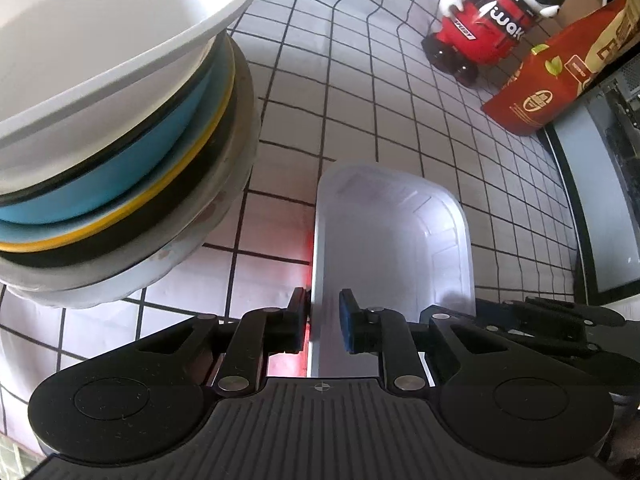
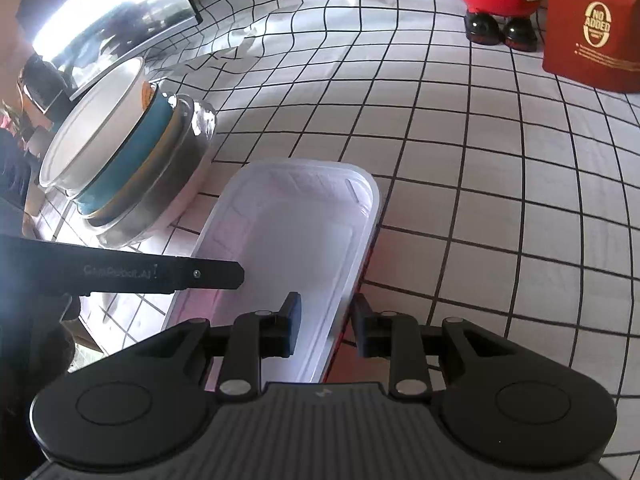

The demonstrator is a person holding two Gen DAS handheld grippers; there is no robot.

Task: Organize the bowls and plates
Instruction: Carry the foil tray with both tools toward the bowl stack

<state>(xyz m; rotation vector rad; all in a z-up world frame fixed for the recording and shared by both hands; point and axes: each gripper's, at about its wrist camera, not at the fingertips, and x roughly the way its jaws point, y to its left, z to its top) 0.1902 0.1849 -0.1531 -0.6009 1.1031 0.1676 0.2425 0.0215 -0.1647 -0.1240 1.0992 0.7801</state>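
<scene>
A white rectangular tray (image 1: 392, 240) with a red underside lies on the checked tablecloth. My left gripper (image 1: 324, 326) straddles its left rim, with the outer pad against the rim and a gap at the inner pad. My right gripper (image 2: 326, 330) straddles the tray's (image 2: 288, 232) right rim, with gaps on both sides. A stack of dishes (image 1: 120, 140) stands to the left of the tray: a white bowl on top, then blue, yellow and black ones, on a grey plate. The stack also shows in the right wrist view (image 2: 128, 160).
A red and white toy robot (image 1: 492, 20) and a red carton (image 1: 560, 72) stand at the far side of the table. A monitor (image 1: 600, 208) is at the right edge. The left gripper's arm (image 2: 120, 274) crosses the right view.
</scene>
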